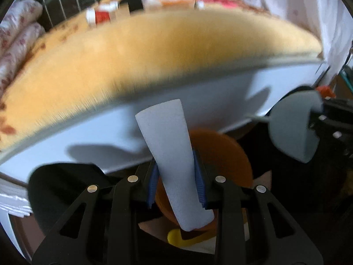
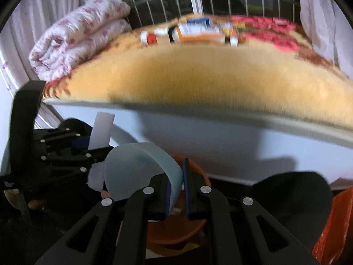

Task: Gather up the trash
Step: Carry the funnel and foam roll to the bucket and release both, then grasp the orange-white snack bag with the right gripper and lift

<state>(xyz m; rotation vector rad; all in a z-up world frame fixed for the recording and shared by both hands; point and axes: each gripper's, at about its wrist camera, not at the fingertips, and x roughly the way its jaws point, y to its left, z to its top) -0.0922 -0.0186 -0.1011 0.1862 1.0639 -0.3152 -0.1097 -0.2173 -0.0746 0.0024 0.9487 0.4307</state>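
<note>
My left gripper (image 1: 176, 176) is shut on a white rolled paper tube (image 1: 169, 145) that sticks up between its blue pads. Directly beneath it stands an orange bin (image 1: 222, 154). At the right of the left wrist view, my right gripper (image 1: 315, 119) carries a pale translucent plastic cup (image 1: 291, 130). In the right wrist view, the right gripper (image 2: 177, 187) is shut on the wall of that cup (image 2: 136, 172), over the orange bin (image 2: 176, 231). The left gripper (image 2: 97, 152) with its white tube (image 2: 100, 130) is close by on the left.
A bed with a yellow fleece blanket (image 2: 198, 77) and a white side panel (image 2: 220, 145) fills the view ahead. On it lie a folded flowered quilt (image 2: 77, 35) and several boxes and bottles (image 2: 198, 31). A red-orange bag (image 2: 335, 227) sits at the right, and window bars stand behind.
</note>
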